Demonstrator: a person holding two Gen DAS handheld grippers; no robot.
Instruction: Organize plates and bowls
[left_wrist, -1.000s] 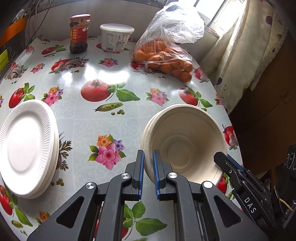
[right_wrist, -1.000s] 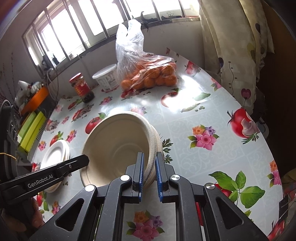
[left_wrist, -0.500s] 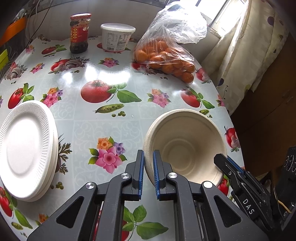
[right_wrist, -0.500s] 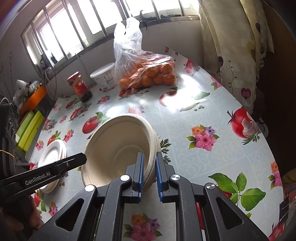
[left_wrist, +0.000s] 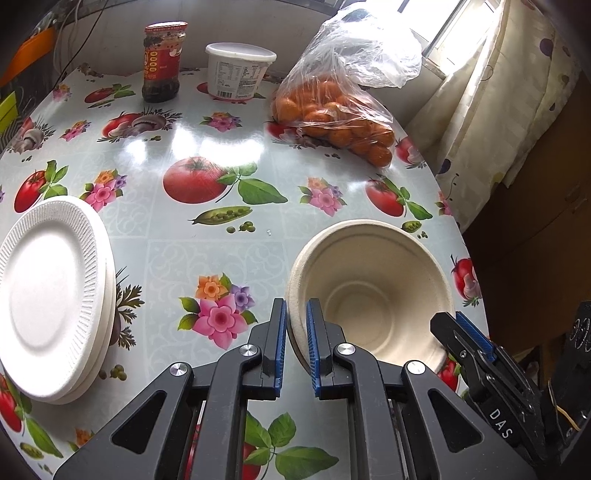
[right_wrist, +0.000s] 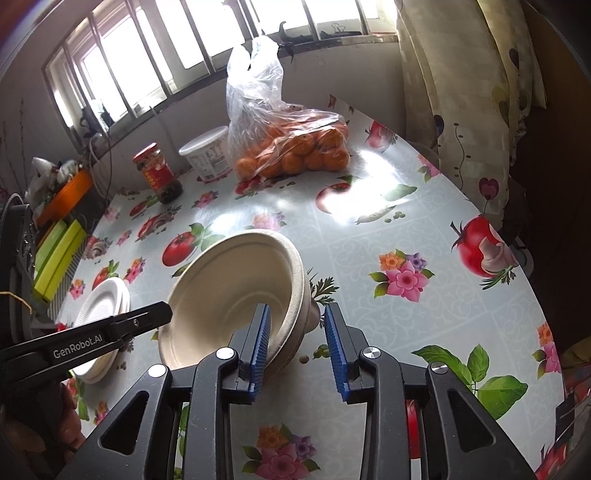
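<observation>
Now the left gripper (left_wrist: 295, 332) pinches one edge of the tan bowls (left_wrist: 373, 288), which sit stacked on the flowery table (left_wrist: 207, 254). Over on the other edge, the right gripper (right_wrist: 297, 343) has just been opening, with the rim between its jaws but not squeezed. White plates (left_wrist: 48, 291) lie stacked on the table well apart from the bowls.

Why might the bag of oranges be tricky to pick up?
The bag of oranges would probably sag, since its thin clear plastic looks floppy. It seems heavy, being packed with fruit. Loose oranges might shift or roll inside.
</observation>
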